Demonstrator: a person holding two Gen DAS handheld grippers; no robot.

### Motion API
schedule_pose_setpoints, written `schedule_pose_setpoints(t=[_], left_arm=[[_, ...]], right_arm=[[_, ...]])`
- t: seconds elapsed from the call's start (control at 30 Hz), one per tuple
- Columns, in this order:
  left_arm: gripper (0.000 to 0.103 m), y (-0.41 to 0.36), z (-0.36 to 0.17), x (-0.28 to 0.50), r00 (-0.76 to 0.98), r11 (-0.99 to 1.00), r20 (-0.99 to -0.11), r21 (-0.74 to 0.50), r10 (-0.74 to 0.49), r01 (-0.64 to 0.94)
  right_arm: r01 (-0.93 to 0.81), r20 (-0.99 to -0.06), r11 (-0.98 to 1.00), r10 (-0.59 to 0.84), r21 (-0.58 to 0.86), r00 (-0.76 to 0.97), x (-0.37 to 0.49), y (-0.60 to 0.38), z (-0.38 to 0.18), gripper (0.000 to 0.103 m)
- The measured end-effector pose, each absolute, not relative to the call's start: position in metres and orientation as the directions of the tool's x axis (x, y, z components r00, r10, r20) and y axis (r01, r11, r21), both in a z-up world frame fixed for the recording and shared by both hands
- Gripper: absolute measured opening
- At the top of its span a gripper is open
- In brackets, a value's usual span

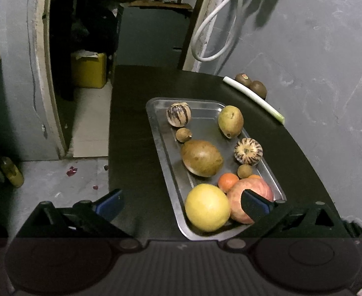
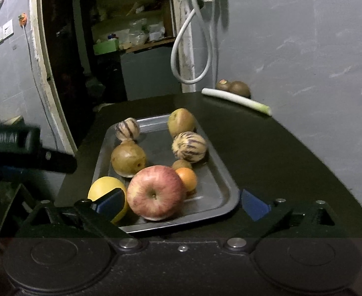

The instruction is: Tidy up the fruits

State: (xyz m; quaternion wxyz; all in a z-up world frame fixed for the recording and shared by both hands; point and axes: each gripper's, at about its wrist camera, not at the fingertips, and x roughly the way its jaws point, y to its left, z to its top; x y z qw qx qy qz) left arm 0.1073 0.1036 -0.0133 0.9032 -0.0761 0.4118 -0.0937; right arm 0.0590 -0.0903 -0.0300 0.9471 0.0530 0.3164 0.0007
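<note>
Fingers (image 2: 109,203) spread wide; metal tray's (image 2: 226,198) long axis runs away from them.

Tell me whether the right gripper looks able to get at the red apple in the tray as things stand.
Probably yes. The right gripper has its jaws wide open and empty, and the red apple sits at the near end of the tray right ahead, though the orange crowds one side.

apple (image 2: 155,192): showing red-pink streaks over yellow
grapefruit (image 1: 207,207): glowing plain yellow
orange (image 2: 187,178): showing bright orange
striped melons (image 2: 189,146): wearing cream with purple-brown stripes
tray (image 2: 220,197): shining silver
worktop (image 1: 131,148): looking black
gripper pads (image 2: 253,207): showing blue
</note>
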Motion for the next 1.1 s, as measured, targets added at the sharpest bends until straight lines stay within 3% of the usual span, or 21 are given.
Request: schedule_pose_setpoints(t=[0.57,1.1], left_arm=[[0.103,0.093,-0.014,0.008,0.739,0.995,-0.671,-0.099,-0.054,-0.018],[0.103,0.083,-0.018,-0.039,0.737,0.995,-0.675,-0.083,-0.012,-0.060]], right_arm=[[0.018,-0.546,0.996,0.033,0.087,0.837,-0.021,-0.139,0.009,0.102],[-0.039,-0.551,0.993,0.093,0.109,0.830,-0.054,-0.158,0.006,0.102]])
